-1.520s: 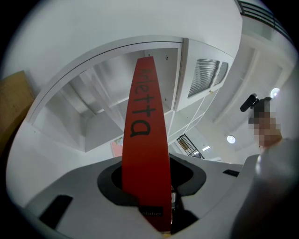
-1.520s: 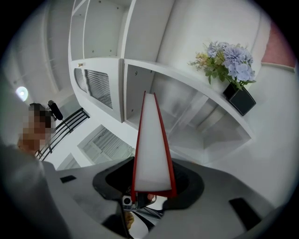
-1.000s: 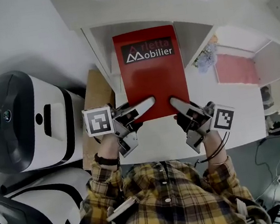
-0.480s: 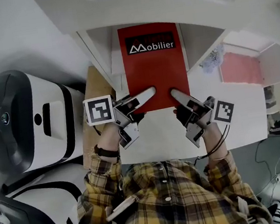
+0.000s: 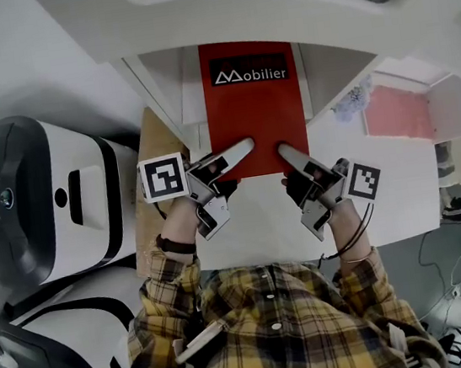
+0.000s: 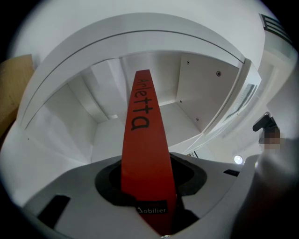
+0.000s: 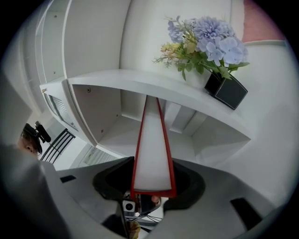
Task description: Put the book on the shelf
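White shelf (image 5: 166, 77) stands ahead, and the far end of the red book (image 5: 254, 107) is inside its compartment. Both grippers point forward and level. Left gripper (image 5: 241, 148) jaws pinch the book's near spine corner, and right gripper (image 5: 288, 154) jaws pinch its near page-edge corner.

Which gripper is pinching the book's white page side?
The right gripper; the left gripper clamps the lettered spine of the red book instead.
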`<state>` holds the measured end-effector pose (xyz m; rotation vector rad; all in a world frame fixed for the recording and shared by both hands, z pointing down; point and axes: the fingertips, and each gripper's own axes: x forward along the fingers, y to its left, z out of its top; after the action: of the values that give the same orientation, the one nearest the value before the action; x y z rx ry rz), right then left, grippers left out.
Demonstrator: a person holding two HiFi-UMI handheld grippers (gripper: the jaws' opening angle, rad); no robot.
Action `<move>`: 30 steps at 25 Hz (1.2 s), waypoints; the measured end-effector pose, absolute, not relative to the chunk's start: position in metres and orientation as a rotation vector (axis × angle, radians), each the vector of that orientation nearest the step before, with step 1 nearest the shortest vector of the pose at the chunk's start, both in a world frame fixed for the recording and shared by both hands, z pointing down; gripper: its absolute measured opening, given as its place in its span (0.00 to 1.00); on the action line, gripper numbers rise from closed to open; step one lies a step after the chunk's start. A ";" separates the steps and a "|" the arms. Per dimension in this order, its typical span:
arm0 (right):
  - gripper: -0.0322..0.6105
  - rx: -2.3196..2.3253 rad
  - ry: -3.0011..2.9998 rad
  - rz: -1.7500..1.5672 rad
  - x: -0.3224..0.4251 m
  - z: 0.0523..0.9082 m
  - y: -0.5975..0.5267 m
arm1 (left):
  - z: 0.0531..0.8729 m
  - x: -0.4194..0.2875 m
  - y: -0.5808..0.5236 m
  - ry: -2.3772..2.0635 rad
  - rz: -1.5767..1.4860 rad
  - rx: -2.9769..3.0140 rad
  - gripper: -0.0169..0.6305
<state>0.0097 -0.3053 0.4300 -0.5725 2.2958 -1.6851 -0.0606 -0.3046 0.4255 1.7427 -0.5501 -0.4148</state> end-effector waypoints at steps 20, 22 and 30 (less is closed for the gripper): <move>0.34 -0.648 2.013 -1.736 0.018 0.426 -0.327 | 0.412 -0.056 -0.286 -0.606 -0.297 1.973 0.49; 0.34 -0.657 1.996 -1.738 0.018 0.426 -0.328 | 0.413 -0.048 -0.277 -0.602 -0.229 2.013 0.49; 0.34 -0.651 2.011 -1.725 0.016 0.424 -0.329 | 0.434 -0.038 -0.273 -0.728 -0.075 2.051 0.42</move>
<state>0.0161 -0.3288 0.4242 -0.6507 2.0112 -1.7254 -0.0380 -0.2728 0.4335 2.0510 -0.7277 -0.0752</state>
